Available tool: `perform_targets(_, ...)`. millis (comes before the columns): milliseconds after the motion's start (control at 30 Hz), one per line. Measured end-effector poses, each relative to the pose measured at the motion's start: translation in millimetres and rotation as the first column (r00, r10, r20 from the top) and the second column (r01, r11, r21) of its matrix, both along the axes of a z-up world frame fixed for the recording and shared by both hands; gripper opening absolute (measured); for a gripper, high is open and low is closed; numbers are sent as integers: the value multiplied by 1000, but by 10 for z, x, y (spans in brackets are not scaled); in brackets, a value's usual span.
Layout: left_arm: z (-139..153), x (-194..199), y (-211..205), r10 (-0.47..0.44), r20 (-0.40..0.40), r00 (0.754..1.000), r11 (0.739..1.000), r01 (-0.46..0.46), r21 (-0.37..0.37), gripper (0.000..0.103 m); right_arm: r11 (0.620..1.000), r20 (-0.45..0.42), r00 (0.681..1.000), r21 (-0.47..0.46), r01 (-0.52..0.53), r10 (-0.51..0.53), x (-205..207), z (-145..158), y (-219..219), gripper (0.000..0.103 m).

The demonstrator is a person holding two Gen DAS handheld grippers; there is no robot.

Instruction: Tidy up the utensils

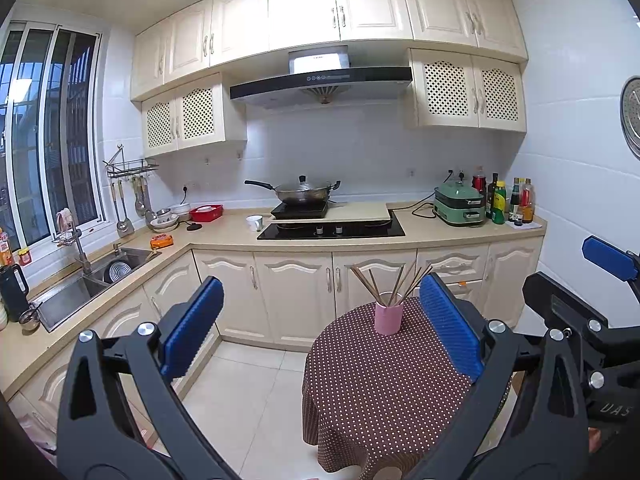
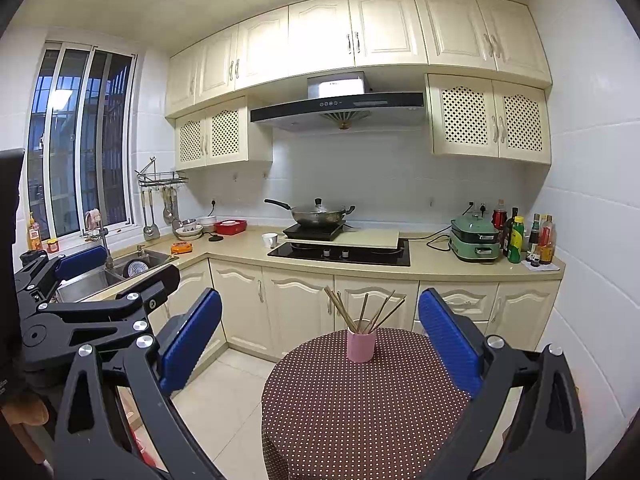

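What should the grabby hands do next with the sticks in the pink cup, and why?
Probably move the right gripper forward toward the pink cup. Both grippers are open and empty, well short of the cup, and the chopsticks already stand fanned out in it on the dotted table, so nothing can be sorted until one gets closer.

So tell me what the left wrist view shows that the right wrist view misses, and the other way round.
Only the left wrist view: a black kettle at the counter's near end and a round metal item hanging on the right wall. It also sees the right gripper from the side.
Only the right wrist view: the left gripper from the side, near the sink.
Both share: the pink cup of chopsticks on the dotted tablecloth, the wok, and the green cooker. Both grippers are open and empty.
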State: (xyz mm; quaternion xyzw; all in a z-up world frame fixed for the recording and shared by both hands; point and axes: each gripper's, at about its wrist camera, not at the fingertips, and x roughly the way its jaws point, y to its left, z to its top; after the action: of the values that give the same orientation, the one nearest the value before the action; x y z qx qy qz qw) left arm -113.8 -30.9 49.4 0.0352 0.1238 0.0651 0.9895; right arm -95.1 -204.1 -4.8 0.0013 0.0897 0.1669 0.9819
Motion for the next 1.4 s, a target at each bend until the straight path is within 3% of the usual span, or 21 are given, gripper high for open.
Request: perform_targets(1400, -19, 143, 223, 8, -18, 1000, 1000, -8, 3, 97, 1000, -22, 1000, 0, -7, 7, 94, 1, 76, 95)
